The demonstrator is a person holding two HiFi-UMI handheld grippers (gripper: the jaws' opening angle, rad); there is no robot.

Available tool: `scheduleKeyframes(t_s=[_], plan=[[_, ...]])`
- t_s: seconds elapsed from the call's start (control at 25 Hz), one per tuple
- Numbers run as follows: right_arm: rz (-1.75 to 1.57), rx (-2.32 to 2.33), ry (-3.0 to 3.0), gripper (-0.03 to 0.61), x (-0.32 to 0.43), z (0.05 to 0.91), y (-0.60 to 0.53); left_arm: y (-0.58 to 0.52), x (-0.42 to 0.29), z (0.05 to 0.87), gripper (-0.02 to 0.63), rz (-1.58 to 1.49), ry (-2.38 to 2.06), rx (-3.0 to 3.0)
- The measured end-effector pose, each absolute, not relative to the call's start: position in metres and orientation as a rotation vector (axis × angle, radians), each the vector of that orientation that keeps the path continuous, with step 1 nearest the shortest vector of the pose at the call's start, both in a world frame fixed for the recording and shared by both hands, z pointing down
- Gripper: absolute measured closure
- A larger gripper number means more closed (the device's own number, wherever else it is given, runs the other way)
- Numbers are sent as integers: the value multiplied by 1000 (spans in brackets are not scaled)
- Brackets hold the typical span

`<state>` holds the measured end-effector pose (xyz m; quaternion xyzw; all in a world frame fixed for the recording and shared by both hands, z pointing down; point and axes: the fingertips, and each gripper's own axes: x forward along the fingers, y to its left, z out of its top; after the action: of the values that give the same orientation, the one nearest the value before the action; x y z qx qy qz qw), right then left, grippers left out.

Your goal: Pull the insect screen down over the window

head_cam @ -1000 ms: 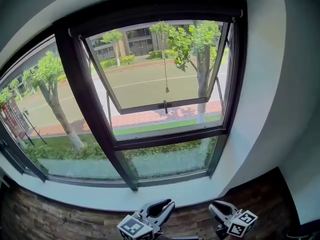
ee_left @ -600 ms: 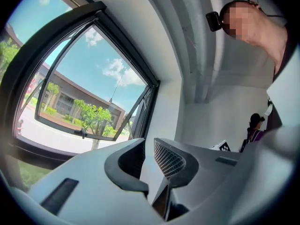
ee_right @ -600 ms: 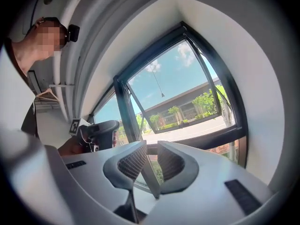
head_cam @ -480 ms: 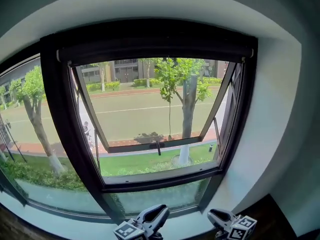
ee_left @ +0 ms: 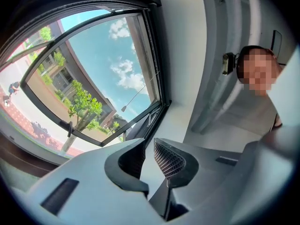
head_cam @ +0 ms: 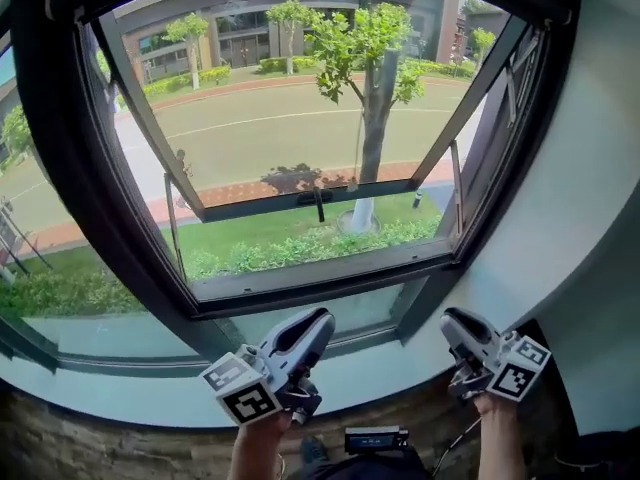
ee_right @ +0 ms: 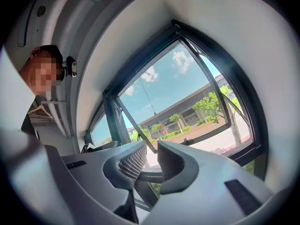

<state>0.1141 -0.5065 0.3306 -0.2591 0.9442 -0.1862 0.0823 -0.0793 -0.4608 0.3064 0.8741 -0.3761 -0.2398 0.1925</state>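
The dark-framed window (head_cam: 140, 268) fills the head view, its sash (head_cam: 300, 196) tilted open outward. The screen's thin pull cord (ee_left: 139, 92) hangs from the top housing (ee_left: 117, 6), and a small bob ends it. The right gripper view shows the same cord (ee_right: 146, 95) against the sky. My left gripper (head_cam: 308, 328) is held low before the sill, open, its jaws a little apart with nothing between them (ee_left: 149, 146). My right gripper (head_cam: 456, 323) is level with it further right, also open and empty (ee_right: 151, 149). Both point up at the window, well below the cord.
A pale sill (head_cam: 120, 396) runs under the window, with a dark wood-look wall (head_cam: 60, 448) below it. White wall (head_cam: 590, 208) closes in at the right. The sash handle (head_cam: 318, 202) sits mid-frame. A small device (head_cam: 375, 438) is at my waist.
The head view has moved closer to the window and tipped down, so the top housing left the frame. Both grippers have risen higher into view.
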Motion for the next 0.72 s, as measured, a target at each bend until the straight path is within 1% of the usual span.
scheduleKeyframes(t_s=[0.12,0.32,0.52,0.72], plan=[[-615,-650,2810,505,93,327,-541,-480,-99,308,565,-689,-1176,2395],[-605,-552,2783,505,98,311,-584,-531,-88,285,565,-722,-1204,2441],[-533,-386,2796,505,117,252,-578,-524,-67,209,565,-726,-1242,2509],[-283,-207,2838,505,108,189,-614,-527,-65,124,565,-692,-1374,2707]])
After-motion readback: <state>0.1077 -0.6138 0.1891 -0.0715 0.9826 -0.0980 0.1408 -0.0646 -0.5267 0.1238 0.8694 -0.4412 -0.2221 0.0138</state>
